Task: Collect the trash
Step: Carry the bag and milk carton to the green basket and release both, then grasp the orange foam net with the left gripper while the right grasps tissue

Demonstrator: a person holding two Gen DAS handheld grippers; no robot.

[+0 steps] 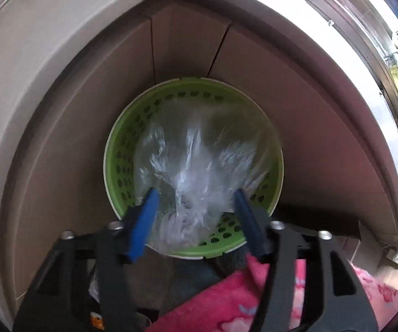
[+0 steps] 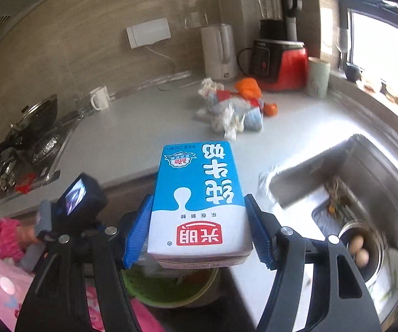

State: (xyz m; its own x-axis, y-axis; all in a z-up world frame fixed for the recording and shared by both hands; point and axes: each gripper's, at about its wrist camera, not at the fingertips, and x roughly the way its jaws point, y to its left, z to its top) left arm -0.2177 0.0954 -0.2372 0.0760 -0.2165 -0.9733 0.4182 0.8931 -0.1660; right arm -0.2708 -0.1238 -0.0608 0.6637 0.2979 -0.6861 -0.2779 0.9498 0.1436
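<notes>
A green perforated waste basket [image 1: 116, 166] stands on the floor in a cabinet corner. My left gripper [image 1: 196, 192] points down over it with its jaws wide apart. A blurred clear plastic bag [image 1: 196, 160] lies in the basket between the blue fingers, and the pads do not press on it. In the right wrist view my right gripper [image 2: 199, 198] is shut on a blue and white milk carton [image 2: 196, 171], held over the counter edge. The basket [image 2: 171, 290] shows below the carton. A pile of crumpled wrappers and orange peel [image 2: 232, 108] lies on the counter.
A steel sink [image 2: 364, 179] with eggs [image 2: 358, 249] in its strainer lies to the right. A blender [image 2: 279, 41], a kettle [image 2: 219, 52], a cup [image 2: 319, 77] and a mug [image 2: 99, 98] line the wall. A stove with a lidded pan [image 2: 33, 127] is on the left. Pink clothing [image 1: 226, 298] shows below.
</notes>
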